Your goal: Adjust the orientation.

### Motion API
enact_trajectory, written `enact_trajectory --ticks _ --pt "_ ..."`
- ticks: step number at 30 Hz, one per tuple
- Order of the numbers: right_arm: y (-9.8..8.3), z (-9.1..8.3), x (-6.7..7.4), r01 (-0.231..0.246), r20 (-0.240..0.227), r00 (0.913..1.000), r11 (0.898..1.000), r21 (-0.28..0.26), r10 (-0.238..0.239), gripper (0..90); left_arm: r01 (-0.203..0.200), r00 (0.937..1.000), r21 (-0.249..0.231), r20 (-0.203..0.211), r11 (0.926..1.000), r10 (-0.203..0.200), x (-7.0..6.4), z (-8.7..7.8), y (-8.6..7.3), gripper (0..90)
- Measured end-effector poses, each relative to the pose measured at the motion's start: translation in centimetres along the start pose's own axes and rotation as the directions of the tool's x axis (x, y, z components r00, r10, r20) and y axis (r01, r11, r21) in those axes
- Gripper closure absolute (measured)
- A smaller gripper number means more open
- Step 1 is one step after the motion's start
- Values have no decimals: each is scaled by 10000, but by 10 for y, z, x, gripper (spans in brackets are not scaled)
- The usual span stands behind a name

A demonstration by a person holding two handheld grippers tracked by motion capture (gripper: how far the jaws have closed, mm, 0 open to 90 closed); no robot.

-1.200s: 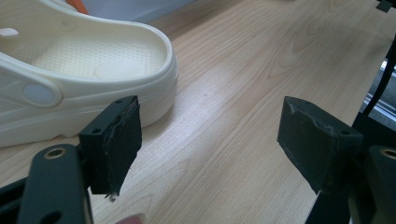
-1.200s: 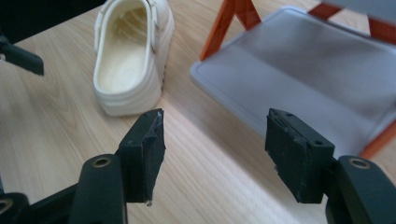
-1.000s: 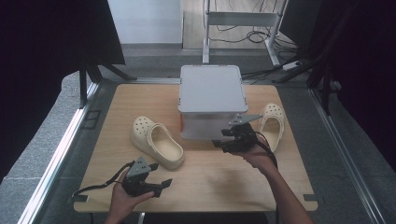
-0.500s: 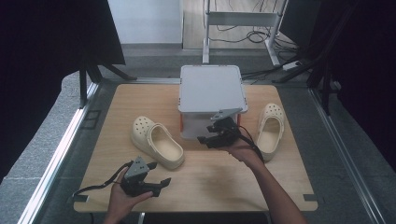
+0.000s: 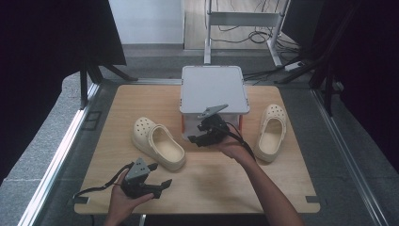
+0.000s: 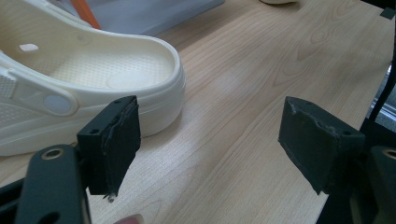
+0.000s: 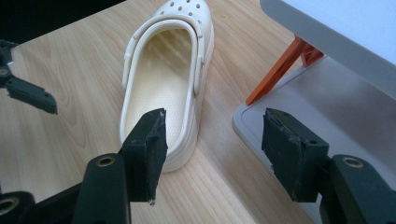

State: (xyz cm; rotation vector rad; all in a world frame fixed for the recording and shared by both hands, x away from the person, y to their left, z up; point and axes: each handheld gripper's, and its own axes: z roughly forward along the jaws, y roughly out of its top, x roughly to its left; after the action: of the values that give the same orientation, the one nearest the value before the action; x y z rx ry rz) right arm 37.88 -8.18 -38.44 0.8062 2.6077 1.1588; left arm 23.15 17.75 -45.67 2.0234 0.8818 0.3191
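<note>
Two cream foam clogs lie on the wooden table (image 5: 141, 101). The left clog (image 5: 157, 143) lies at the left-centre, the right clog (image 5: 270, 132) at the right. My right gripper (image 5: 195, 140) hovers in front of the grey stand (image 5: 214, 87), pointing left, jaws open and empty. In the right gripper view the right gripper (image 7: 219, 149) faces the heel of the left clog (image 7: 168, 88), a short way off. My left gripper (image 5: 161, 174) stays near the front edge, open. In the left gripper view the left gripper (image 6: 215, 140) has the left clog (image 6: 93, 70) just beyond its left jaw.
The grey stand has orange legs (image 7: 280, 70) and a lower grey shelf (image 7: 322, 102) to the right of my right gripper. Bare wood (image 5: 226, 183) spreads between the two hands. Metal rails (image 5: 61, 155) run along the table's sides.
My right gripper has travelled left, from beside the right clog to the front of the stand near the left clog. The left gripper has stayed put.
</note>
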Motion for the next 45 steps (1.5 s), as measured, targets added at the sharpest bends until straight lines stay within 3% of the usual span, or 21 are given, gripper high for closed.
enact_trajectory --ticks 24,45 --pt "13 36 13 226 -395 9990 9992 324 -213 427 -9 10000 -43 33 10000 9 1 -3 1 216" --pt "36 88 14 413 -464 9983 9886 1450 -349 471 -82 10000 -77 50 9999 82 1 -5 1 217"
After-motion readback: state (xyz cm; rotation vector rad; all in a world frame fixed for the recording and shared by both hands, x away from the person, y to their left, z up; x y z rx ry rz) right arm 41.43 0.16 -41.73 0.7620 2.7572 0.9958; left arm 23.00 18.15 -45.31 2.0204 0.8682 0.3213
